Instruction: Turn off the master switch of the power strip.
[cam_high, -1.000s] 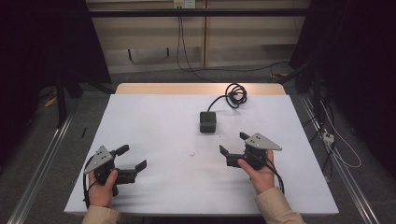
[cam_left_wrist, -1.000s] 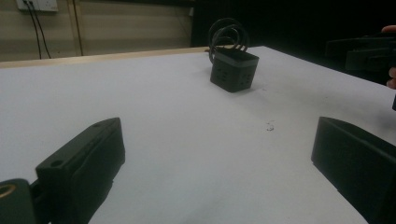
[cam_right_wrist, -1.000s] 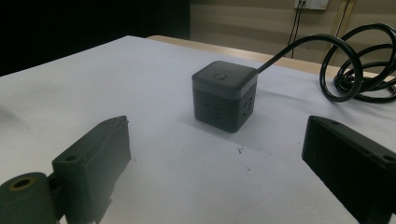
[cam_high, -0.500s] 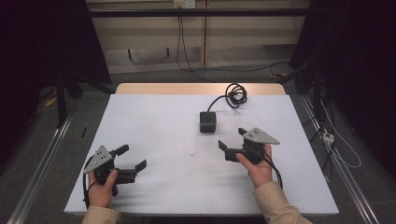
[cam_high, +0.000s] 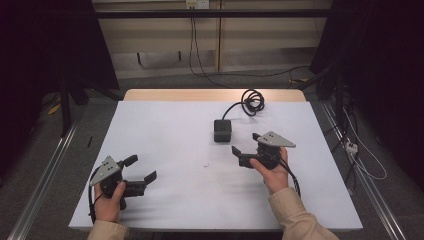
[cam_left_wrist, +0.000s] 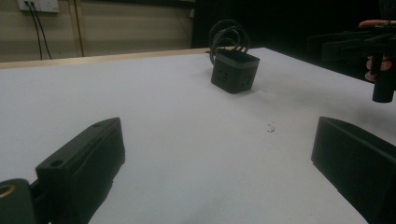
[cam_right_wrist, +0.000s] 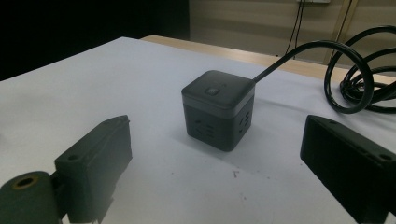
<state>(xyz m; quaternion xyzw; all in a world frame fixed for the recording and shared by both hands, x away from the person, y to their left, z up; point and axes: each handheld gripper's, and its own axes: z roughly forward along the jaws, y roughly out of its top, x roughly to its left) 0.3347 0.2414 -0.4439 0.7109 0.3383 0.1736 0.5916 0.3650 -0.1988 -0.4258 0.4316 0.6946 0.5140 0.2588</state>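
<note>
- White tabletop (cam_high: 165, 130), mostly bare; left gripper (cam_high: 141, 173) sits at the near-left corner, jaws spread, holding nothing
- right gripper (cam_high: 245, 145) is further in, jaws wide apart too, pointed at the black socket cube (cam_high: 222, 130); looks like the approach step to me
- cube stands upright past centre, its coiled cable (cam_high: 251, 101) at the far edge; next move: ease forward, straddle it, squeeze

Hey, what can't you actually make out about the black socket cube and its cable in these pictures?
- Socket cube: its far sides, turned away in the right gripper view.
- Cable: its plug end, lost in the coil in the high view; cut off by the right edge in the right gripper view.
- Small speck on the table: too small to identify.
</note>
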